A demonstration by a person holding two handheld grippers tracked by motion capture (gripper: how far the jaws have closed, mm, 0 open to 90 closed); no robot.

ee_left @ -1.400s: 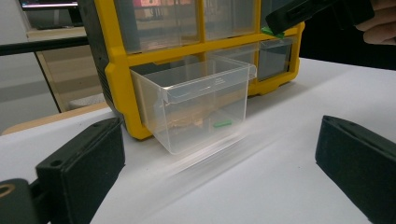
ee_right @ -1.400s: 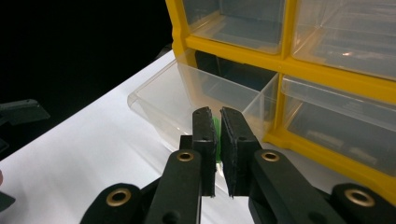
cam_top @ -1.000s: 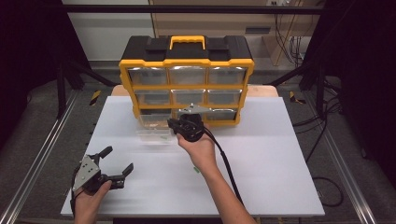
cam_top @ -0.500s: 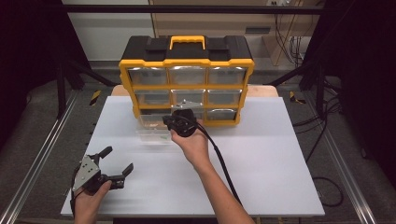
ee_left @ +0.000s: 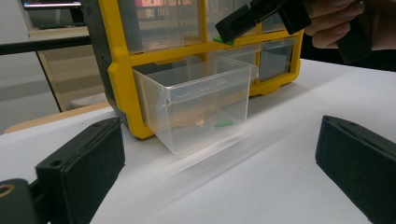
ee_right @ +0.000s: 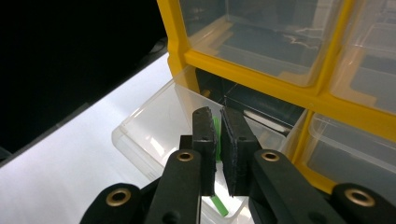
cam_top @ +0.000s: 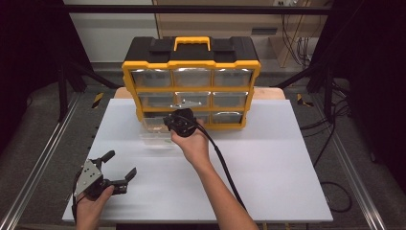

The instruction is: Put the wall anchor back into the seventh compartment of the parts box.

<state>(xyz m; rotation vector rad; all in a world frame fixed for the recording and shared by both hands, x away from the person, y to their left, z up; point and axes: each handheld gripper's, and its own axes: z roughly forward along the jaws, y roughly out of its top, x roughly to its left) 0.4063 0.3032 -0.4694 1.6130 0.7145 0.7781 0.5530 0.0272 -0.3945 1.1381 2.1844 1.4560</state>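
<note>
Right claw [ee_right: 218,135] pinching thin green piece [ee_right: 216,133] above open clear drawer [ee_right: 154,126]; I should lower before release. Left claw [cam_top: 117,167] spread, idle.

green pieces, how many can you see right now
2: one small green plastic piece lies on the floor of the pulled-out clear plastic drawer; another is pinched in the right claw above that drawer. More may be hidden.

Our right gripper [ee_right: 218,135] is stretched forward, arm extended, jaws pinched nearly together. Our left gripper [cam_top: 116,165] just sits low near us with jaws spread wide, hand [cam_top: 93,203] wrapped around it.
</note>
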